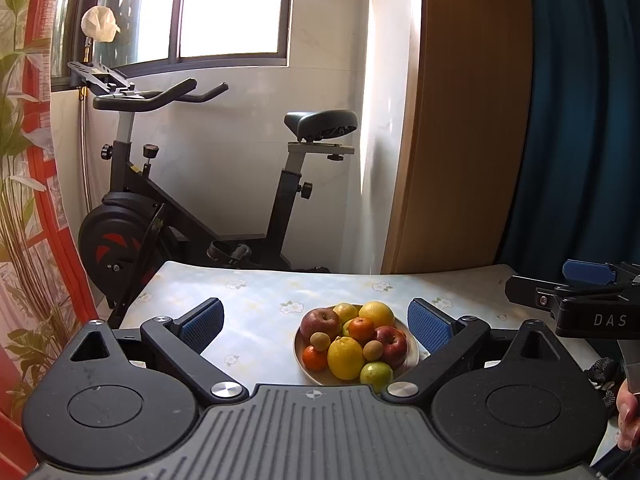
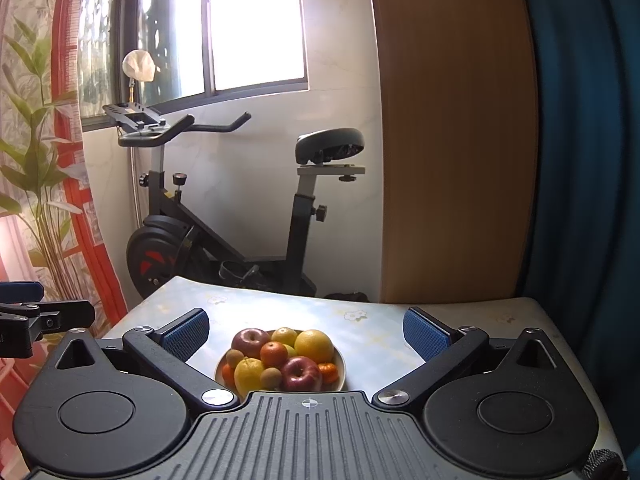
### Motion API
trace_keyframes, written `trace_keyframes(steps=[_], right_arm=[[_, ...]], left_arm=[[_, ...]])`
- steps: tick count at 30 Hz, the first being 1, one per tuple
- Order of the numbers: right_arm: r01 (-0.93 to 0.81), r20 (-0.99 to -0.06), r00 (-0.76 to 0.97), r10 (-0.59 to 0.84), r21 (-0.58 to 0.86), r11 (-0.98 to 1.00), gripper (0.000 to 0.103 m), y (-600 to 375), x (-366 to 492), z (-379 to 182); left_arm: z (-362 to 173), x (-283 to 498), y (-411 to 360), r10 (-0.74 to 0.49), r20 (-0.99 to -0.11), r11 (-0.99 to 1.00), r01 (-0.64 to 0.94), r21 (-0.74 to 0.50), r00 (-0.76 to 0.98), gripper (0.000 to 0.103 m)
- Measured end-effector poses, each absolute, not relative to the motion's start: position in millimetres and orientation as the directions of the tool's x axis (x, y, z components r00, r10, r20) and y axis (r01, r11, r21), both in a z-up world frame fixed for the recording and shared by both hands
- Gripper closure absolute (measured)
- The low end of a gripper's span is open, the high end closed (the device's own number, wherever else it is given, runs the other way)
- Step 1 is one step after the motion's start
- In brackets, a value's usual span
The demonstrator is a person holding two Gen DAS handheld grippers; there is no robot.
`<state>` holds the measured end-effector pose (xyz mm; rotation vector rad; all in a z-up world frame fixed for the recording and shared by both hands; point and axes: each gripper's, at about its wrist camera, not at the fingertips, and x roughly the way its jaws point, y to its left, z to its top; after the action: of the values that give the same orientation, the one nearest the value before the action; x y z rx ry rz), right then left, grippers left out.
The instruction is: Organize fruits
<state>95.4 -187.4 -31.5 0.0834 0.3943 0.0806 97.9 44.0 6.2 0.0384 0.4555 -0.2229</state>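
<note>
Both pairs of jaws stand wide apart with nothing between them. On the left gripper (image 1: 316, 326) the blue ribbed pads (image 1: 202, 326) frame a round cream plate (image 1: 414, 354) heaped with fruit, which sits on a small table covered in a pale blue cloth printed with white flowers (image 1: 256, 292). The right gripper (image 2: 306, 334) is held the same way, its blue pads (image 2: 186, 338) spread to either side of that plate (image 2: 340, 360), well short of it.

The pile holds two red apples, one at the far left (image 1: 320, 324) and one at the near right (image 1: 390, 344); a large yellow citrus at the front (image 1: 345, 358) and another at the back (image 1: 376, 314); a smaller yellow fruit (image 1: 346, 312) behind the far apple; a small orange mandarin on top in the middle (image 1: 360, 328) and another low at the left rim (image 1: 315, 358); a green round fruit (image 1: 376, 374) at the near edge; and two small tan-brown round fruits (image 1: 320, 341) resting among them.

In the left wrist view the right gripper's black body and one blue pad (image 1: 588, 272) show at the right edge, above the table's right side, with part of a hand (image 1: 628, 416) below it. Behind the table stands a black exercise bike (image 1: 192, 200) under a window (image 1: 224, 12).
</note>
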Motion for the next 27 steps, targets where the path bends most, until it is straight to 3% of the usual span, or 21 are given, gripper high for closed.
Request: trace_keyframes(steps=[27], right_arm=[[-0.059, -0.384, 0.919, 0.092, 0.096, 0.994, 0.0, -187.0, 96.4, -31.2]], left_arm=[[4.8, 95.3, 41.1, -0.207, -0.445, 0.976, 0.218, -0.026, 0.871, 0.003]])
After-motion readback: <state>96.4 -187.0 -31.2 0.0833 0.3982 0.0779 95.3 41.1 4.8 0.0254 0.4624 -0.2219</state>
